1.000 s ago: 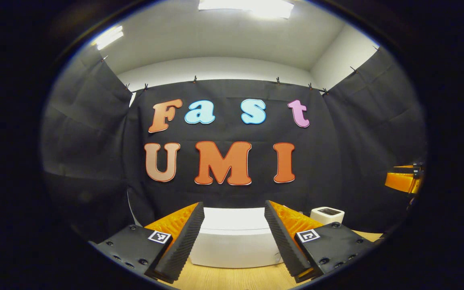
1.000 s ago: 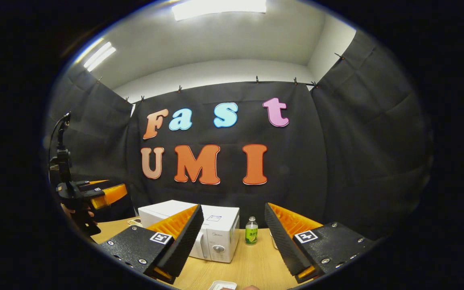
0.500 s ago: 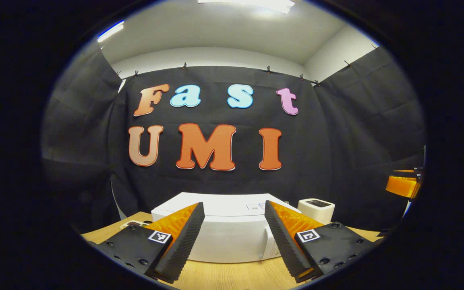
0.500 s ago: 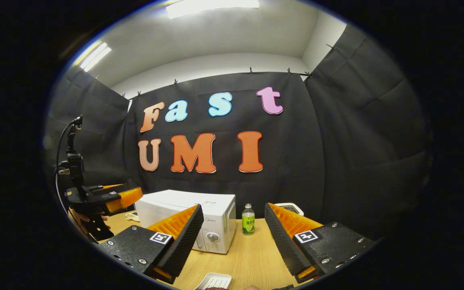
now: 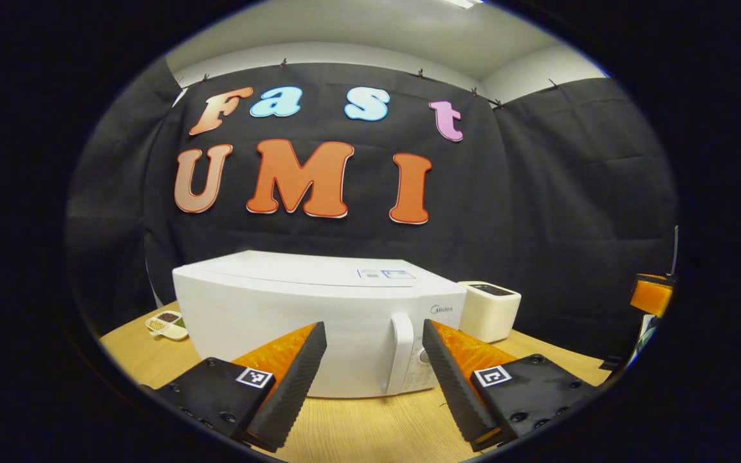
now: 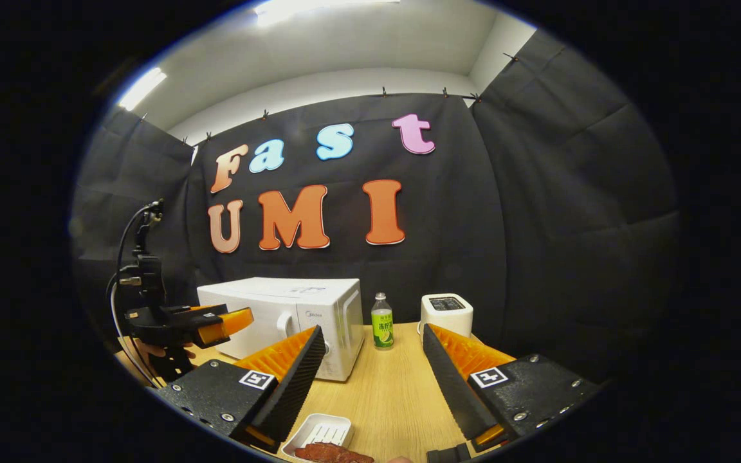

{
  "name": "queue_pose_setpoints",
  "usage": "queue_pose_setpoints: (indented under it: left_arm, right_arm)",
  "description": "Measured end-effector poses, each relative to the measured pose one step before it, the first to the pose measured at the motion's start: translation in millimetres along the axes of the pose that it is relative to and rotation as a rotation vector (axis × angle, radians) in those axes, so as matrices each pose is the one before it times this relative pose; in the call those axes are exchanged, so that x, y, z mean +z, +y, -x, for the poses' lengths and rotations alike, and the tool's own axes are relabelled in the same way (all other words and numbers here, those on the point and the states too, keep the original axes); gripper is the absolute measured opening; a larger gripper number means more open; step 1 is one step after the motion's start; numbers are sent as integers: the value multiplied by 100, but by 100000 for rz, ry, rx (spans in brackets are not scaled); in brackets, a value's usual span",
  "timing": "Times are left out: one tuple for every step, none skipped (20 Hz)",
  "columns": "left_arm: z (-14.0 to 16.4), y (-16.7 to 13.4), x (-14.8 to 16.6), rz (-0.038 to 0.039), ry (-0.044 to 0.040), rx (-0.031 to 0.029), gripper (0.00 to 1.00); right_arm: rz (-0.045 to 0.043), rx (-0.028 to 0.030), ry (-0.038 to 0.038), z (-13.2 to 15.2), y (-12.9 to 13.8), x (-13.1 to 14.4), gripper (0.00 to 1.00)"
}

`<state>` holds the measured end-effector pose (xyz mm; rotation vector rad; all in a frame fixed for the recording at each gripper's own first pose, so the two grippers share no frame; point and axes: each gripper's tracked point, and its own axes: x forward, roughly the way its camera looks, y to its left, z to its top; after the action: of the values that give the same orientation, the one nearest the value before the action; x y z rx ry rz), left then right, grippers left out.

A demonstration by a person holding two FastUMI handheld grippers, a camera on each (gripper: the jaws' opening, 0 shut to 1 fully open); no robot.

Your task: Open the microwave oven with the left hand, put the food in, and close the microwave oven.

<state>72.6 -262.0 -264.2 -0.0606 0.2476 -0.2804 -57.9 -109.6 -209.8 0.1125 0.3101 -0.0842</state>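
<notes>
Both cameras have tipped downward since a second ago, so the microwave [image 5: 306,321] now shows its whole white front in the left gripper view, door shut, with the handle [image 5: 399,354] just ahead between the fingers. That view also takes in a small divided dish [image 5: 166,323] on the table [image 5: 357,431] to the left of the microwave, and a white box-shaped appliance [image 5: 487,310] just to its right. The right gripper view shows the microwave [image 6: 293,315] from farther off, with a green-labelled bottle [image 6: 381,321] standing between it and the white appliance [image 6: 446,314]. A white tray [image 6: 319,432] holding a reddish-brown piece of food [image 6: 332,453] lies on the table at that view's bottom edge, well in front of the microwave. The left gripper [image 5: 374,376] has its fingers spread wide, touching nothing. The right gripper [image 6: 374,379] is likewise spread apart and empty, above the tray.
</notes>
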Motion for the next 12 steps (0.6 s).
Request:
queue_pose_setpoints:
  left_arm:
    - [-558,-396,-1043,-970,1489,74,98]
    - [-654,-336,-801,-566,1172,731,98]
    - [-662,-234,-805,-380,972,679,94]
    - [-754,-323,-1047,-497,1906,-508,94]
    - [-932,-233,-1083,-160,1467,64,97]
    - [-700,-120,-989,-297,1716,309,97]
    - [-709,28,-893,13,2030,716,97]
    - [-588,-190,-851,152,1889,544,97]
    - [-579,-68,-774,136,1446,494,97]
    - [-496,105,-937,-553,2393,596,97]
    - [-384,243,-299,21,518,1426,96]
    - [-545,119,-276,222,384,715,87]
  right_arm:
    - [780,-256,301,109,-212,-399,95]
    - [685,-311,650,192,-145,-603,95]
    - [590,-279,1105,159,-236,-683,95]
    - [543,81,1322,175,-50,-796,95]
    - [471,104,1794,171,-129,-869,95]
    - [247,260,2090,152,-38,-968,95]
    - [-40,-141,2004,29,-114,-764,95]
    - [-225,-103,1380,51,-100,-579,95]
    - [-222,-331,987,91,-124,-480,95]
    - [-332,-203,734,62,-112,-322,95]
    - [-358,34,538,82,-26,-283,95]
    - [-617,63,199,141,-54,-283,95]
